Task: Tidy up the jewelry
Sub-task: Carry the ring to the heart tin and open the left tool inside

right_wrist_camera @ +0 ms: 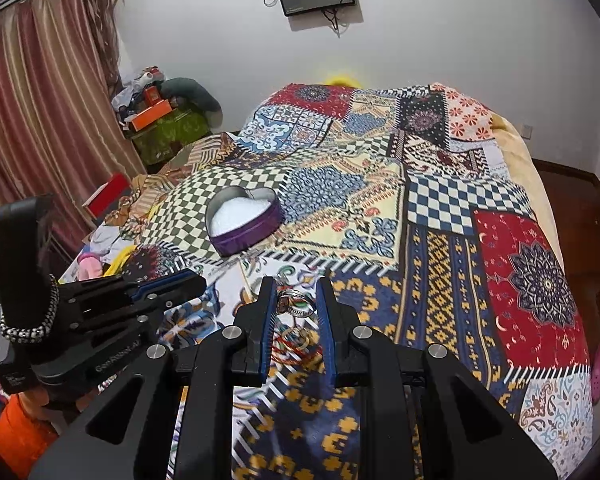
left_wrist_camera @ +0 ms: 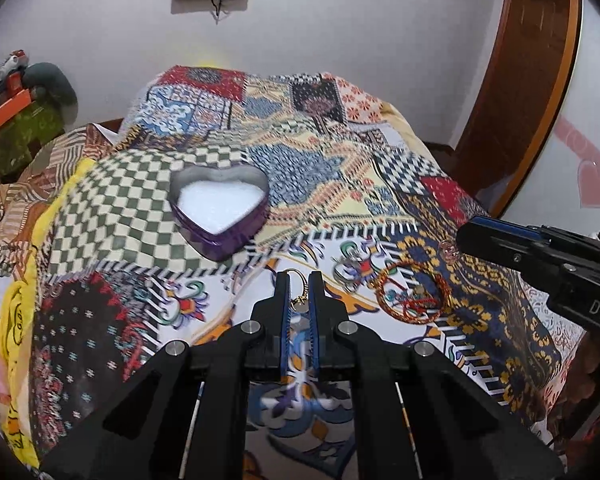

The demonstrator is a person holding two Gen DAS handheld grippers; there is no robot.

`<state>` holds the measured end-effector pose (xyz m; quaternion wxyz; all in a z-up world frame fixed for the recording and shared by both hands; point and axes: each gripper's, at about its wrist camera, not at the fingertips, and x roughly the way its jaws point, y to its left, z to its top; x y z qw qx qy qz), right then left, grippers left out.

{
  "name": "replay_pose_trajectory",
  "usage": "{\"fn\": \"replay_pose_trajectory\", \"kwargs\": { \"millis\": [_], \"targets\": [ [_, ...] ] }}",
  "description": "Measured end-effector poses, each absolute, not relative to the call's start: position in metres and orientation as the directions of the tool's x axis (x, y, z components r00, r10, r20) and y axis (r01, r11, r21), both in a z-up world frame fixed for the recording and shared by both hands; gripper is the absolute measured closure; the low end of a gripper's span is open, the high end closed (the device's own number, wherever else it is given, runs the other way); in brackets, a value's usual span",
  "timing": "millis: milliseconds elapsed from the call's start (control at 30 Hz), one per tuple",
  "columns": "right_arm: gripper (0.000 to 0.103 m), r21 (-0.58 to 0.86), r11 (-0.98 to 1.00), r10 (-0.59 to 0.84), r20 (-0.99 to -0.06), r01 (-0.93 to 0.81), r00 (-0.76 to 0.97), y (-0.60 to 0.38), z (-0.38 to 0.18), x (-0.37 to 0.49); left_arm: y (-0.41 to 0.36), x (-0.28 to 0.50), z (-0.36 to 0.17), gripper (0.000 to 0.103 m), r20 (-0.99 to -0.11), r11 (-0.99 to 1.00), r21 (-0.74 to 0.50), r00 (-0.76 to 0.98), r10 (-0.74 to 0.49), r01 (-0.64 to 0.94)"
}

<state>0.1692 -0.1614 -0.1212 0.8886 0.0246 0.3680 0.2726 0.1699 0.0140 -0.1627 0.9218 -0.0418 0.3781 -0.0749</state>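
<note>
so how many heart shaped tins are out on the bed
1: the purple heart tin sits open on the quilt's green checkered patch. No other shows, though bedside clutter could hide one.

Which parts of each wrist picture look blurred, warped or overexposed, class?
Left wrist view: bedspread smeared with motion blur near the left gripper; heart tin lining blown out white. Right wrist view: sharper overall; fisheye bows the curtain and darkens the corners.

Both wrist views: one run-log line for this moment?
left gripper: shut on gold earring | right gripper: open around silver ring | heart tin: open, white-lined, apart | red bangle: on bedspread
</note>
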Motion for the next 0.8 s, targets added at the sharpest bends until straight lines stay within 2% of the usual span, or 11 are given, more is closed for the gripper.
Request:
{"fn": "replay_pose_trajectory", "kwargs": {
  "millis": [500,800],
  "targets": [
    [0.085,0.189,0.837,0.517,-0.579,-0.513,0.631,-0.120,-0.089,0.193,0.055,0.183,-0.129,0.096,-0.612,0.992,-0.115,0.784,-0.106,0.044],
    [0.085,0.173,0.825,0.528,-0.578,-0.538,0.623,-0.098,-0.087,0.220,0.074,0.209,-0.118,0.096,-0.588,0.995,-0.097,0.805,-0.073,0.019]
  ]
}}
